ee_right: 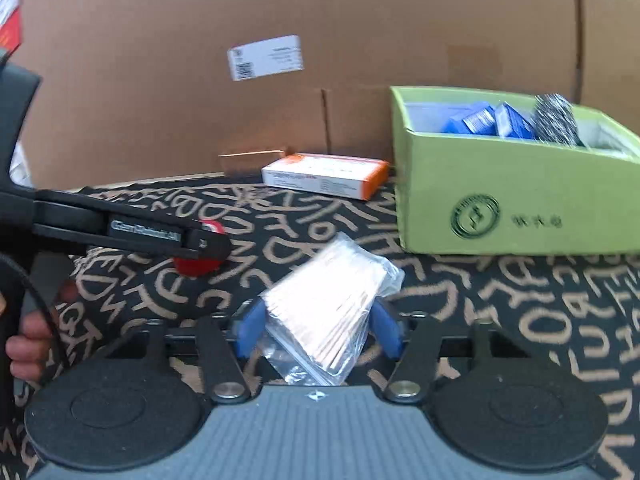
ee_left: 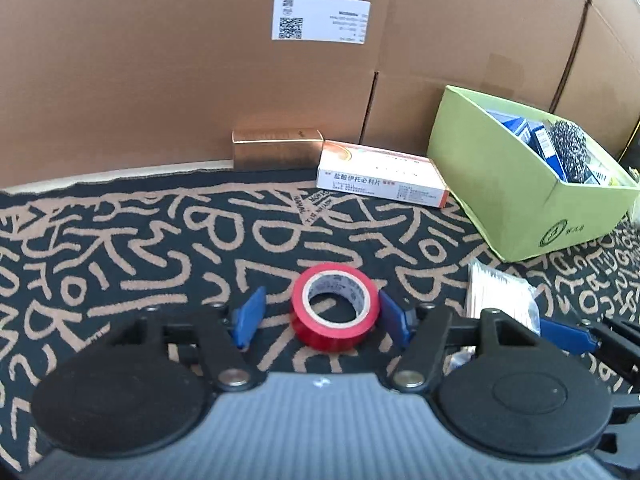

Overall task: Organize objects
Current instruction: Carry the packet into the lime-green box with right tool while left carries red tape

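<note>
- Currently, left gripper (ee_left: 322, 316) has its blue pads spread around the red tape roll (ee_left: 335, 312). The roll lies flat on the patterned cloth (ee_left: 120, 248) between them — right pad touching or nearly touching the roll's side, left pad clearly apart from it.
- Right gripper (ee_right: 316, 326) straddles the clear bag of cotton swabs (ee_right: 332, 316); both pads sit at the bag's edges, but blur hides whether they press, so I cannot tell if it is pinched.
- Green box (ee_left: 532, 184) stands ahead and to the right of both grippers, holding blue cartons (ee_left: 520, 128) and a steel scrubber (ee_left: 568, 152).
- White-and-orange medicine box (ee_left: 380, 178) lies straight ahead of the left gripper, a gold box (ee_left: 276, 148) just left of it, both against the cardboard wall (ee_left: 160, 80).
- In the right wrist view, a hand (ee_right: 28, 340) grips the left tool's handle.
</note>
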